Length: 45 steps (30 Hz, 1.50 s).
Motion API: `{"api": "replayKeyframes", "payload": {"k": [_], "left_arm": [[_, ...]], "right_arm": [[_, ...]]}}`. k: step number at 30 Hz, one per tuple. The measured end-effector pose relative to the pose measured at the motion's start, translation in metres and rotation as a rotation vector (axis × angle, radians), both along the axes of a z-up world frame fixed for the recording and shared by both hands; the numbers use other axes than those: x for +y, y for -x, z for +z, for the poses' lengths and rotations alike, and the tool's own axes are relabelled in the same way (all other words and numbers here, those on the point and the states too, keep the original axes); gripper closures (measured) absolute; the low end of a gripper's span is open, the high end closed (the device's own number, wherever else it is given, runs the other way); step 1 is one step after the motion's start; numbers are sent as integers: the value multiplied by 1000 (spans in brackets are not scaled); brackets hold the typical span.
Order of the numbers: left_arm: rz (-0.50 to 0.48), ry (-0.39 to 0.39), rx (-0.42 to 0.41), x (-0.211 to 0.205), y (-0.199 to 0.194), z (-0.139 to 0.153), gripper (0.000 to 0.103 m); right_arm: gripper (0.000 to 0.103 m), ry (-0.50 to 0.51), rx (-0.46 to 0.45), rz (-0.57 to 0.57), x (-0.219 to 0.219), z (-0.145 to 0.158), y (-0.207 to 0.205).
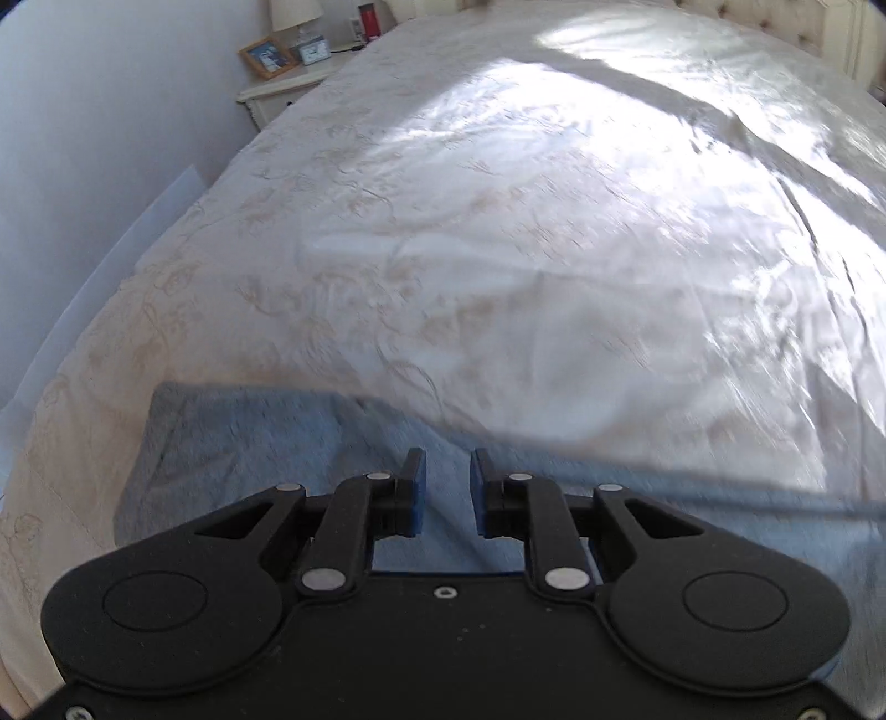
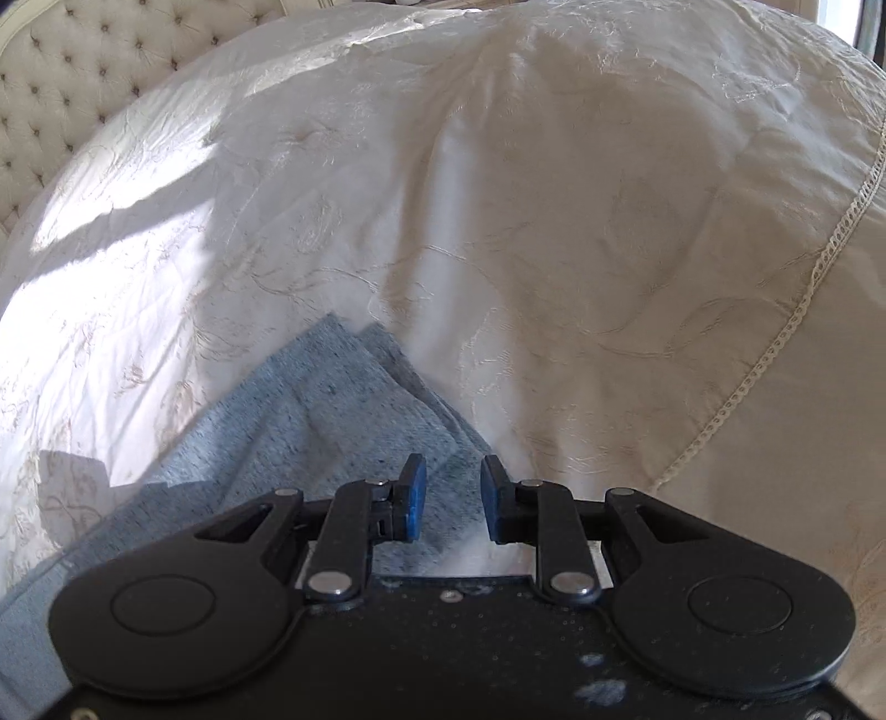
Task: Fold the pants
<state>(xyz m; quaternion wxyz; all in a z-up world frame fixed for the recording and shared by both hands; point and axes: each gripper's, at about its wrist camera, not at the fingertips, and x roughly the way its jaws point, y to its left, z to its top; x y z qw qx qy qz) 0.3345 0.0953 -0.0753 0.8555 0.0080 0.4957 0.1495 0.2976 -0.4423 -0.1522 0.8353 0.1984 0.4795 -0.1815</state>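
Both grippers tilt steeply down toward a bed covered by a cream embroidered bedspread (image 1: 498,232). The left gripper (image 1: 447,476) hangs above blue-grey pants (image 1: 266,443) lying on the bedspread, its blue-padded fingers (image 1: 416,487) parted with nothing between them. The right gripper (image 2: 448,482) is likewise spread and empty, poised over a folded corner of the pants (image 2: 343,399).

Only the left view shows a nightstand (image 1: 282,88) beyond the bedspread's far left corner, holding a picture frame (image 1: 267,57) and a small clock (image 1: 314,50). Only the right view shows the tufted headboard (image 2: 83,72) past the bedspread, and the stitched trim (image 2: 775,343) at its right.

The gripper bodies hide the nearer part of the pants, and the left view is motion-blurred.
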Motion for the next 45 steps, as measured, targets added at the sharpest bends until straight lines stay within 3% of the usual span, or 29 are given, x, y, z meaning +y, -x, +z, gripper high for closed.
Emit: {"api": "replayKeyframes", "payload": {"k": [8,16,18,22,25,28,30,33,40,42,45], "left_arm": [[-171,51,116,-107,74,-27,74],[-169,106,167,-151,86,-36,74],[-186,84,161,-159,89,-35,74],[-229,95,162,-171,94,-33,74],[-266,89,178,-181,97,-37,74],[-287,92,199,-191,102,-43,74],[-300,101,212,-198,106,-45,74],[-317,94,230,-206,112,-47,74],[-319,98,236,-211,121,-47,74],[-315,103,235,-211,121,-46,74],[-317,114,224,-214,120,-45,74]], "right_arm": [[79,-88,-24,94,-11,-16,-6],[78,-257,-30,13,-25,-38,-30],[101,-295,-57,18,-24,-30,-32],[101,-240,-105,50,-21,12,-24],[101,-218,-99,11,-35,21,-15],[89,-291,-104,12,-47,11,-10],[74,-330,-79,17,-47,1,-10],[74,-318,-32,9,-43,-17,-12],[73,-392,-52,-40,-36,-51,-31],[99,-406,-58,-36,-35,-48,-36],[101,-366,-109,14,-31,-18,-38]]}}
